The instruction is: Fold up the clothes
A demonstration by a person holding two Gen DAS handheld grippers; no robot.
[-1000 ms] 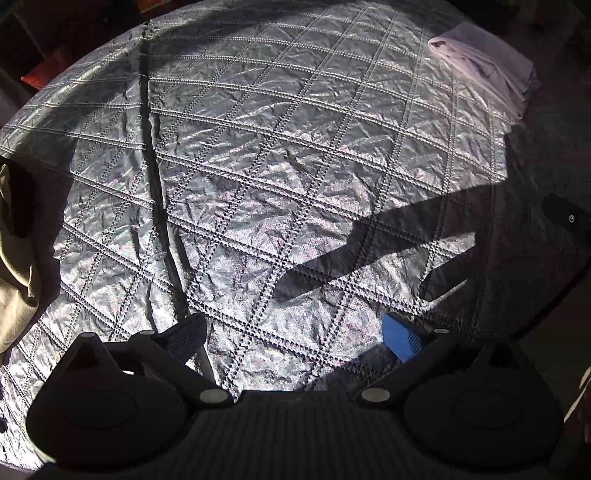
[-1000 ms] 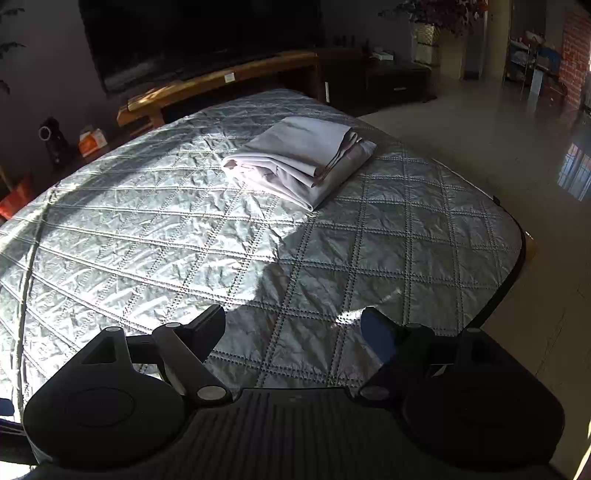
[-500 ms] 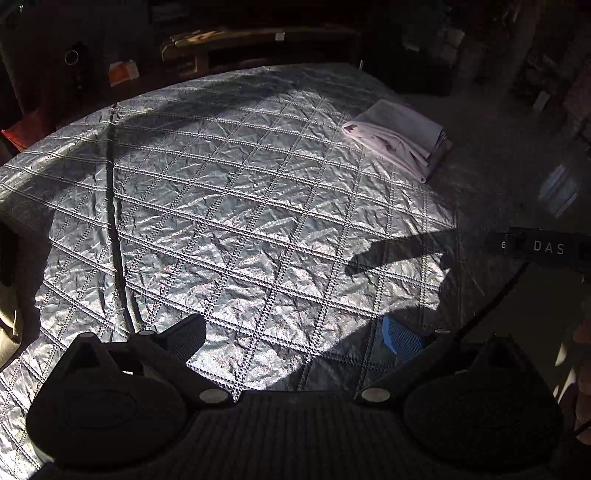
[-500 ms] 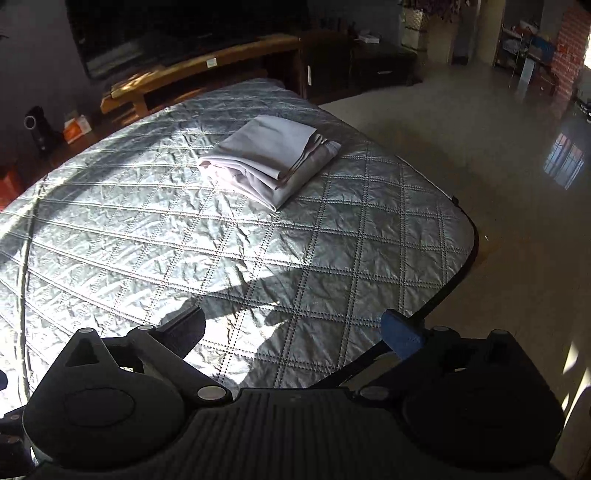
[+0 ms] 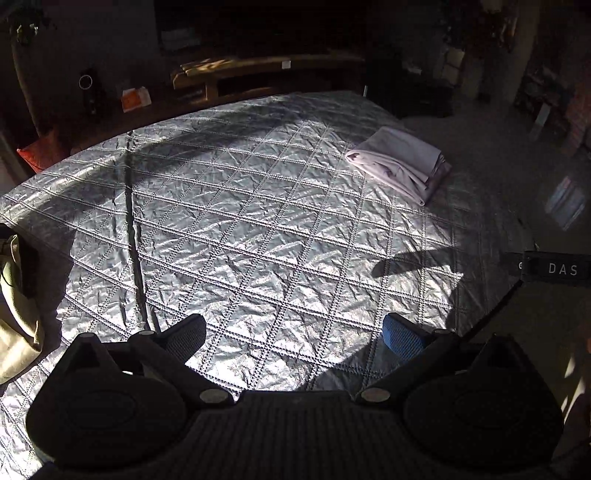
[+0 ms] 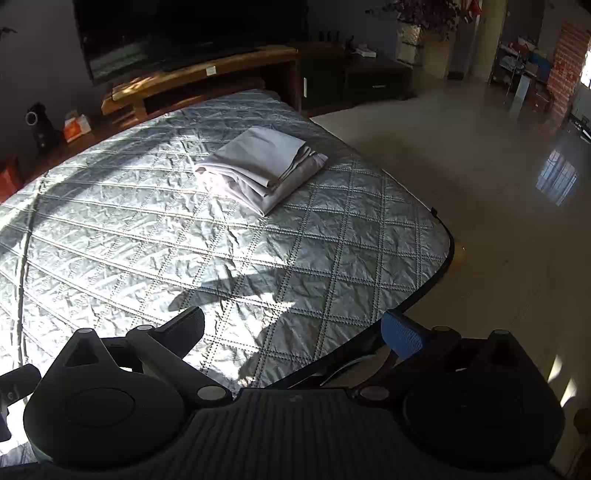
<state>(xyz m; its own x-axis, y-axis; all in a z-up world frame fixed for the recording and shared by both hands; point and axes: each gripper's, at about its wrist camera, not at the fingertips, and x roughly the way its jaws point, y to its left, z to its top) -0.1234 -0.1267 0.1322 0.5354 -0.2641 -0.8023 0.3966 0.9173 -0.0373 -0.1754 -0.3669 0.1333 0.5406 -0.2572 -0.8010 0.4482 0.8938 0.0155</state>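
A pale folded garment point(image 5: 400, 162) point(image 6: 260, 168) lies on the silver quilted cover point(image 5: 258, 229) point(image 6: 129, 229), toward its far right side. My left gripper point(image 5: 293, 334) hangs open above the near part of the cover, nothing between its fingers. My right gripper point(image 6: 293, 328) is open too, wide and empty, over the cover's near right corner. Both stand well short of the folded garment. A beige garment point(image 5: 14, 314) lies at the left edge of the left wrist view, partly cut off.
A wooden TV bench point(image 6: 199, 79) with a dark screen point(image 6: 184, 29) runs behind the cover. A small speaker point(image 6: 38, 123) and an orange box point(image 6: 75, 125) sit at the far left. Pale floor point(image 6: 480, 192) spreads to the right of the cover's edge.
Both grippers have risen and tilted up, so more of the room shows and the folded garment looks farther off. The right jaws have spread wider.
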